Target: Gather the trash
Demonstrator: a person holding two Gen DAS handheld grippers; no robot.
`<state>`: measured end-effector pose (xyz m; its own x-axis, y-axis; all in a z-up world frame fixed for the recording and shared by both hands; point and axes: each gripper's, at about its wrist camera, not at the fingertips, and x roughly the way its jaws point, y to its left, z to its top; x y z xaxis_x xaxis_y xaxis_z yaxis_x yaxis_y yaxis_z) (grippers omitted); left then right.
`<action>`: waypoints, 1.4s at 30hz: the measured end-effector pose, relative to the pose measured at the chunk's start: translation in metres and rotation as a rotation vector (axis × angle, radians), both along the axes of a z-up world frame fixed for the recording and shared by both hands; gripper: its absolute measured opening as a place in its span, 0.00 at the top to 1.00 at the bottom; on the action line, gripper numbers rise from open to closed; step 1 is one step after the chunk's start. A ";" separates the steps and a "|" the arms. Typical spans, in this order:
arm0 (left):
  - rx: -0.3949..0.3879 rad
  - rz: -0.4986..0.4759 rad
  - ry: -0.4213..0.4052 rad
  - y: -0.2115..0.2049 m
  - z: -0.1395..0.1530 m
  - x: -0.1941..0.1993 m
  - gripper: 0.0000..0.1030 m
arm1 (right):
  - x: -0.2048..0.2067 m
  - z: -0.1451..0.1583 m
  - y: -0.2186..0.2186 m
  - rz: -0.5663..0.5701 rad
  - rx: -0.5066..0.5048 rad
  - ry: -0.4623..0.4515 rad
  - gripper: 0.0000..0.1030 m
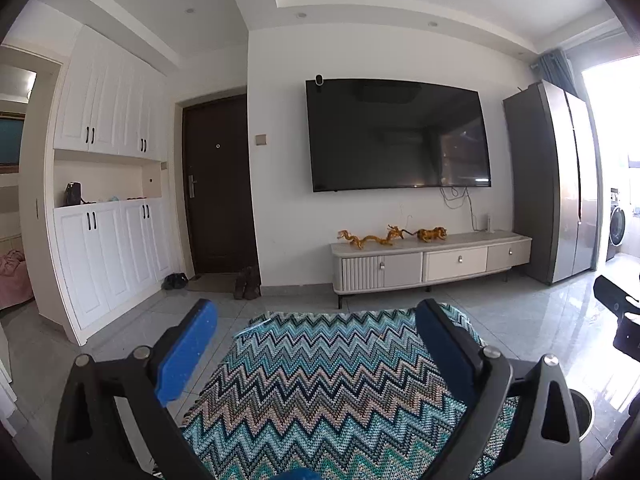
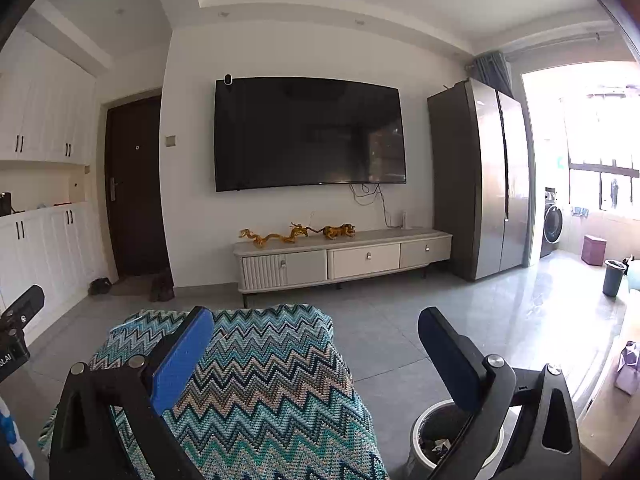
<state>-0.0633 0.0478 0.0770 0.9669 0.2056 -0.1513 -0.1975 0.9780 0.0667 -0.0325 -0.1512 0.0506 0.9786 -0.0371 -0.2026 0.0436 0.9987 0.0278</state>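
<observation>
Task looks near done, maybe finished: white trash bin (image 2: 452, 436) just below right gripper (image 2: 316, 344), under its rt finger, w/ crumpled scraps already inside. Same bin's rim peeks out low, rt of left gripper (image 1: 316, 336), behind its rt finger mount. No loose trash seen on zigzag knit blanket (image 1: 320, 384) ahead of either gripper, nor on grey floor tiles (image 2: 400, 312) beyond. Possible leftovers: purple-white wrapper or bag (image 2: 628, 368) far rt of right gripper, on pale ledge near balcony; cannot tell if trash. Second, dark bin (image 2: 614, 278) further off same side.

Left gripper: spread fully wide, empty, nothing btwn blue pads (image 1: 188, 352). Right gripper: also spread wide, empty; only blanket and bin seen thru the gap, no contact.

Pose: both held near level, tipped slightly down, aimed across blanket at TV (image 1: 396, 136) and low TV cabinet (image 1: 432, 260). Side by side, close; each gripper's body edges into the other's view. Judged a retreat/rest stance above bin, not a reach.
</observation>
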 end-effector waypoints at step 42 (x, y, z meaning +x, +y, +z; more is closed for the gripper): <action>-0.021 -0.045 0.054 -0.002 0.001 0.000 0.03 | -0.018 0.003 -0.011 -0.050 -0.006 -0.048 0.00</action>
<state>-0.0637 0.0454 0.0778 0.9655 0.1579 -0.2073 -0.1497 0.9872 0.0549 -0.0506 -0.1621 0.0537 0.9840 -0.0867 -0.1555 0.0917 0.9955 0.0253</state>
